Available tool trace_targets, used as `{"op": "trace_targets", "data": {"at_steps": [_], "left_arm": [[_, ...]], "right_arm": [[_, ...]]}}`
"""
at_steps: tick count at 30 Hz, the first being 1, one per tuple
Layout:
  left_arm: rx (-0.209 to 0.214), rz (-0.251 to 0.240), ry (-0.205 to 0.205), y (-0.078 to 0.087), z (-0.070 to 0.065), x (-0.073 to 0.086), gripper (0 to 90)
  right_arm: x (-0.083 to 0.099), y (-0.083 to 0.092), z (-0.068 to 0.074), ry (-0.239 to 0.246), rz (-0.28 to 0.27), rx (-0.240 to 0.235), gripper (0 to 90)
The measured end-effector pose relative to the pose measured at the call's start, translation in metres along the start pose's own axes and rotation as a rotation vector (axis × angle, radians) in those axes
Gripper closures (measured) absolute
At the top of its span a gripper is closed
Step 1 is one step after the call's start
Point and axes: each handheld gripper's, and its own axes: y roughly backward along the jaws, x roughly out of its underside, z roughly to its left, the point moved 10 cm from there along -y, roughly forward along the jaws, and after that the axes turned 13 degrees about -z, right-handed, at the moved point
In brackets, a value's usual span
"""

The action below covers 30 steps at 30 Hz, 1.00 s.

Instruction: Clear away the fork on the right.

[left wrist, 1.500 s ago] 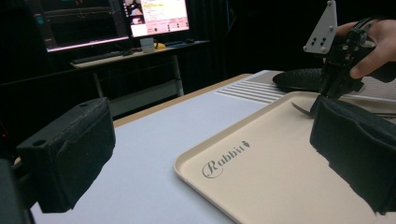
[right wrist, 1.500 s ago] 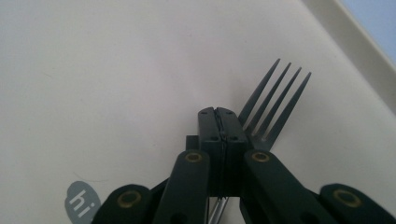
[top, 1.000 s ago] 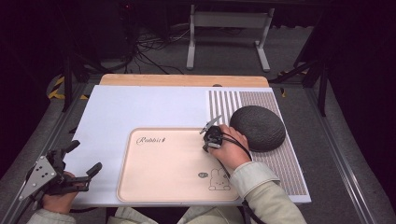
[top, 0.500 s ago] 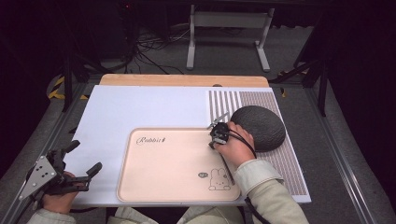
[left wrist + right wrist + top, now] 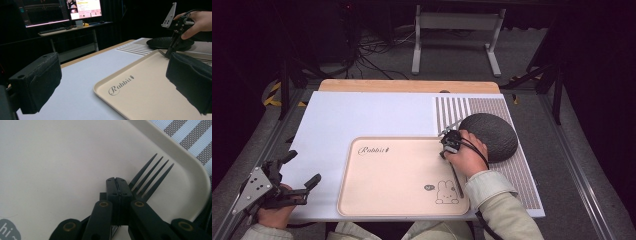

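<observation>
Looking from the high view: the right gripper (image 5: pixel 448 143) stands at the far right corner of the tray (image 5: pixel 362 200), just beside the dark round mat (image 5: pixel 492 135); the left gripper (image 5: pixel 287 175) hovers released at the table's near left corner.
Left gripper view: its wide jaws hold nothing; the tray (image 5: pixel 150 95) lies ahead.
Right gripper view: jaws clenched on the black fork (image 5: pixel 150 176), near its neck; tines point to the tray's rim (image 5: pixel 185 160).
Handling: probably light, stiff and slippery; grasp the handle.

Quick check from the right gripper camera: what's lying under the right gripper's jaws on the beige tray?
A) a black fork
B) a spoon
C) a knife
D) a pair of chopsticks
A: in the right gripper view, four dark tines of the black fork fan out past the closed tips of the right gripper over the beige tray.
</observation>
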Motion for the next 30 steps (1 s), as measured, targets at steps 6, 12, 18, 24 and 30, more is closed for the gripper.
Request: {"op": "trace_targets", "data": {"at_steps": [6,12,18,24,30], "left_arm": [[0.0,0.0,0.0,0.0,0.0,0.0,0.8],[0.0,0.0,-0.001,0.0,0.0,0.0,0.8],[-0.001,0.001,-0.002,0.0,0.0,0.0,0.8],[-0.001,0.001,-0.002,0.0,0.0,0.0,0.8],[-0.001,0.002,-0.003,0.0,0.0,0.0,0.8]], "right_arm": [[0.002,0.002,-0.004,-0.019,0.004,0.016,90.0],[0.005,0.004,-0.008,-0.034,0.003,0.027,90.0],[0.008,0.007,-0.013,-0.06,0.0,0.043,90.0],[0.01,0.01,-0.016,-0.074,0.007,0.053,90.0],[0.011,0.01,-0.017,-0.082,0.005,0.06,90.0]]}}
